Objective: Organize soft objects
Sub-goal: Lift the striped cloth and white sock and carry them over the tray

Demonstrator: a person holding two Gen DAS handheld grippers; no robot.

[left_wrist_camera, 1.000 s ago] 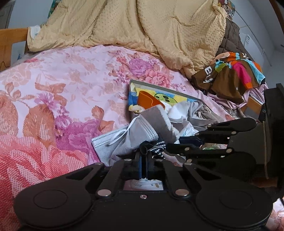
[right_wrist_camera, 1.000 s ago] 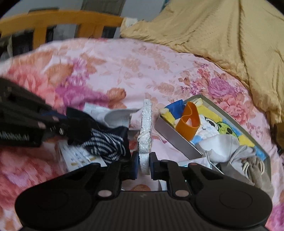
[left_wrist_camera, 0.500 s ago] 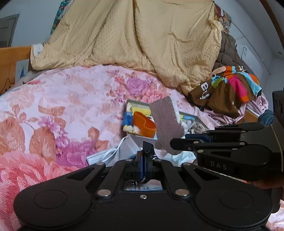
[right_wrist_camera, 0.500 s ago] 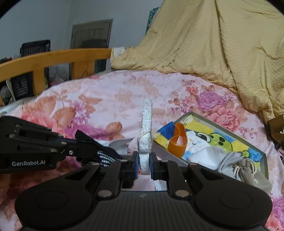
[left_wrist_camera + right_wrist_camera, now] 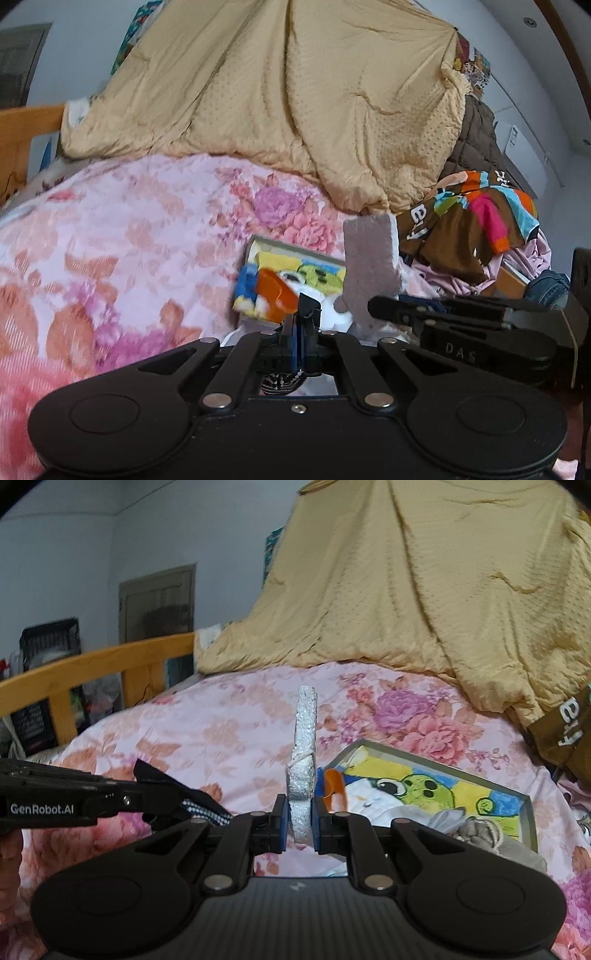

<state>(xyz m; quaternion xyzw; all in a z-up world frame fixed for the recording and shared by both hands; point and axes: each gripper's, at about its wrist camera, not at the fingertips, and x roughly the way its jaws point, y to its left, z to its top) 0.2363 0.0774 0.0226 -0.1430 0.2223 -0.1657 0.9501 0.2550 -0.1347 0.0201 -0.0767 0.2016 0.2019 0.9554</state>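
Left wrist view: floral bedsheet (image 5: 129, 240) under heaped tan quilt (image 5: 295, 103); left gripper (image 5: 297, 325) clenched on dark patterned fabric (image 5: 280, 382); grey-lined pad (image 5: 371, 266) upright beside open cartoon box (image 5: 291, 269).

Right wrist view: same floral bed, wooden rail (image 5: 92, 672) behind; right gripper (image 5: 299, 821) grasping pad (image 5: 304, 753) edge-on, upright, just left of box (image 5: 524, 812); left gripper (image 5: 147, 801) gripping the striped dark fabric (image 5: 199, 806).

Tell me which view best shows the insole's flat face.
The left wrist view: the insole shows its broad grey face, pinched by the right gripper. The right wrist view shows only its thin silvery edge, upright between the pads.
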